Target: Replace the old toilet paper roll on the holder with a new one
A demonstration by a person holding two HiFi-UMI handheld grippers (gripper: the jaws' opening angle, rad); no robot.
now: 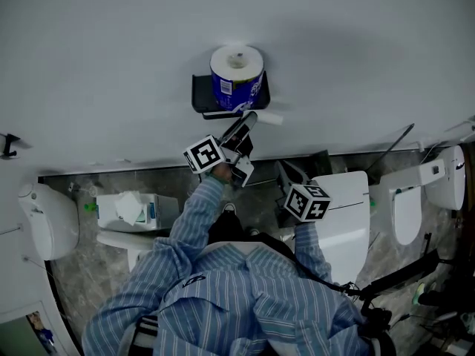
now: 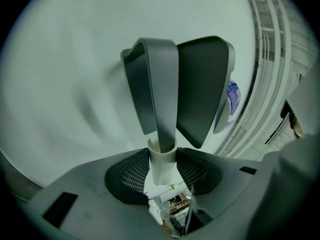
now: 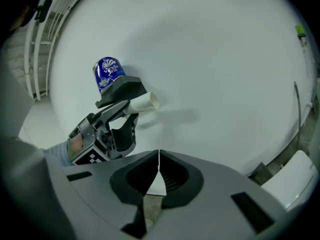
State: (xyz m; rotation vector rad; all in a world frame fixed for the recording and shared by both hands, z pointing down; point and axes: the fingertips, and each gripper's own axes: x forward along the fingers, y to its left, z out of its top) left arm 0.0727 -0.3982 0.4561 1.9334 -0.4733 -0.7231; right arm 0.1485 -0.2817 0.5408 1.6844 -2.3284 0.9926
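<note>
Fingers [image 2: 126, 176] of the left gripper [image 1: 246, 127] are clamped on an empty cardboard tube [image 2: 161, 165], pads pressing it from both sides. Tube sits just below the wall-mounted holder [image 1: 201, 95]; in the left gripper view the holder's grey bar [image 2: 161, 94] appears to run into the tube's open end. New roll [image 1: 236, 78], in blue wrapper, stands upright on top of the holder. Right gripper [image 3: 159, 172] is held lower and apart from the holder, jaws together with nothing between them.
</note>
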